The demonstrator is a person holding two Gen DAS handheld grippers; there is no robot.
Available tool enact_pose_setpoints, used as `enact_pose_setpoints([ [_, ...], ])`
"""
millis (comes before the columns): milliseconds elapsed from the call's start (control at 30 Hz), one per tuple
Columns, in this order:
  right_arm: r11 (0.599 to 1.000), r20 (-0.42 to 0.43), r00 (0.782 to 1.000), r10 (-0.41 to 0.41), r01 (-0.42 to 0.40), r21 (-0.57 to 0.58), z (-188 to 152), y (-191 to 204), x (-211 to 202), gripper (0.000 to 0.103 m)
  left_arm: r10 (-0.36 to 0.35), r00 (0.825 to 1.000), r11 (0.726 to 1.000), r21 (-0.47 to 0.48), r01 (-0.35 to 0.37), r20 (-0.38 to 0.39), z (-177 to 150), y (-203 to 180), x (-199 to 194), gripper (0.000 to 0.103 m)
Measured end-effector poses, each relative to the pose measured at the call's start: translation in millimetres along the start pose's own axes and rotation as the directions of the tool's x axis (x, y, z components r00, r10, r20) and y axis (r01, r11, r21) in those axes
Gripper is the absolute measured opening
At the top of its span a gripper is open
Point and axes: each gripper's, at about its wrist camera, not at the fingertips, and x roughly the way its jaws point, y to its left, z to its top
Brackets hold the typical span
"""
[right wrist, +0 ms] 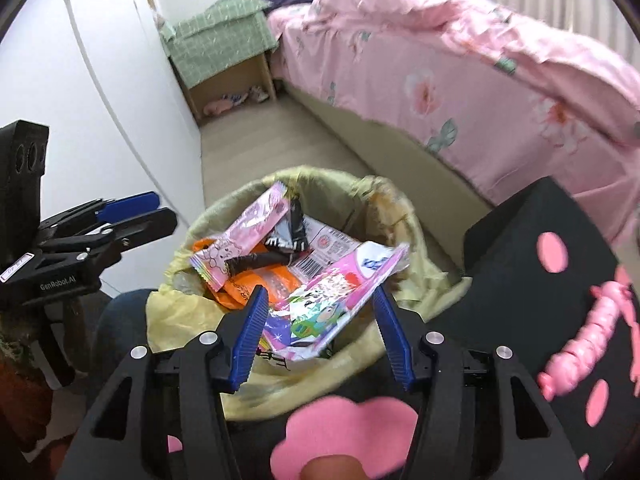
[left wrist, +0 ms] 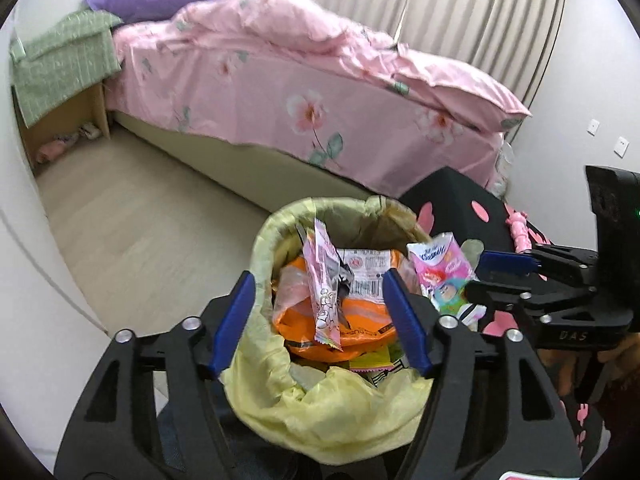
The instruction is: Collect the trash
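Both tongs, left gripper point(left wrist: 320, 320) and right gripper point(right wrist: 318, 332), hang released above the yellow-lined trash bin point(left wrist: 280, 220) at lower centre, wrappers point(right wrist: 320, 300) inside. Drop step looks finished; next calls for seeking litter toward the bed point(left wrist: 280, 92) beyond.

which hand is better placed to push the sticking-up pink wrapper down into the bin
Left, probably. The left tool stands open directly over the upright pink wrapper in the bin; the right tool is open above the flat cartoon packet.
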Motion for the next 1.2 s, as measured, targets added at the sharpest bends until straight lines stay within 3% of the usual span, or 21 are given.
enact_pose_setpoints([
  [233, 0.999, 0.112, 0.993, -0.028, 0.025, 0.024, -31.8, 1.1, -76.0, 0.052, -0.012, 0.998, 1.0, 0.013, 0.012, 0.057, -10.6, -26.6, -49.0, 0.073],
  [367, 0.995, 0.152, 0.984, -0.092, 0.087, 0.042, -61.2, 8.3, -120.7, 0.052, -0.013, 0.996, 1.0, 0.027, 0.011, 0.084, -21.7, -49.8, -79.6, 0.078],
  [600, 0.958, 0.218, 0.939, -0.267, 0.235, 0.162, -125.9, 23.0, -181.8, 0.052, -0.04, 0.996, 0.994, 0.102, 0.032, 0.078, -48.9, -103.6, -114.1, 0.078],
  [667, 0.936, 0.203, 0.925, -0.32, 0.277, 0.216, -141.9, 24.0, -192.7, 0.052, -0.033, 0.997, 0.993, 0.119, 0.024, 0.073, -57.2, -117.9, -123.7, 0.078],
  [867, 0.905, 0.219, 0.898, -0.381, 0.313, 0.29, -174.7, 31.4, -220.8, 0.052, -0.018, 0.997, 0.985, 0.171, 0.006, 0.068, -76.9, -147.3, -141.8, 0.078],
  [1200, 0.896, 0.22, 0.895, -0.387, 0.309, 0.319, -188.9, 39.6, -228.6, 0.052, -0.008, 0.996, 0.979, 0.204, -0.01, 0.091, -82.1, -158.2, -157.8, 0.078],
])
